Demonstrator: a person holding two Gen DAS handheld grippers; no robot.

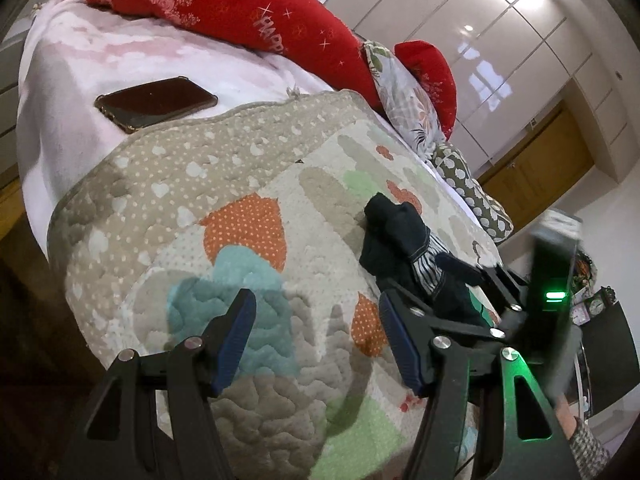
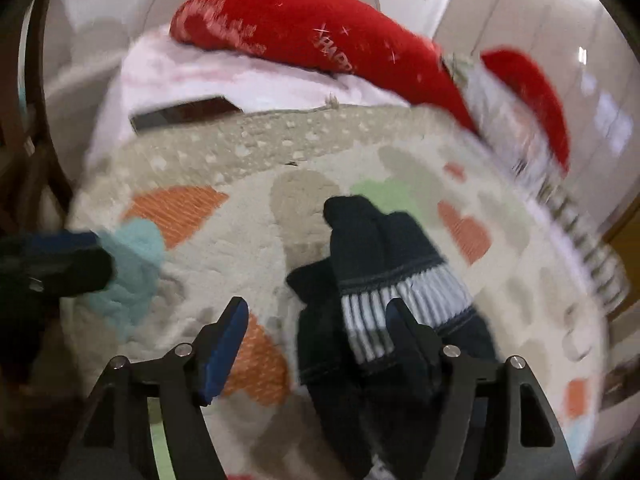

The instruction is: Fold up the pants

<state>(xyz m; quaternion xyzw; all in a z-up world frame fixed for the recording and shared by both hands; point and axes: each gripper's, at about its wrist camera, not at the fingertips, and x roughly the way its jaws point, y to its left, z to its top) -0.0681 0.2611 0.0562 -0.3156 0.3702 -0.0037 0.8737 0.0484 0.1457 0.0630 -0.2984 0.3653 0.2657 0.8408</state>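
- My left tool [image 1: 316, 344] hangs over the quilt [image 1: 248, 184], its blue-padded fingers [image 1: 236, 340] spread apart with nothing between them, only the teal and grey quilting below.
- My right tool [image 2: 312, 344] also stands released: its fingers are apart, and the pads do not press on cloth. The right finger lies over the striped part of the pants [image 2: 360, 248], but I cannot tell whether it touches them.
- The pants are dark navy and lie bunched in a small heap on the quilt, with a strip of white-and-grey striped lining [image 2: 384, 304] turned out across the middle.
- In the left wrist view the pants [image 1: 396, 240] sit to the right of my left tool, well clear of its fingers, and my right tool [image 1: 496, 280] shows at their near edge, with a green light glowing on its body.
- The right wrist view is smeared with blur, so fine detail of the cloth is lost there.
- A dark phone [image 1: 156, 104] lies flat on the pink blanket [image 1: 120, 48] past the quilt's dotted border.
- A red pillow [image 1: 232, 4] lies at the head of the bed, with a floral pillow [image 1: 400, 88] and a second red one [image 1: 432, 76] beside it.
- Glossy white cupboard doors [image 1: 520, 48] fill the wall behind the bed.
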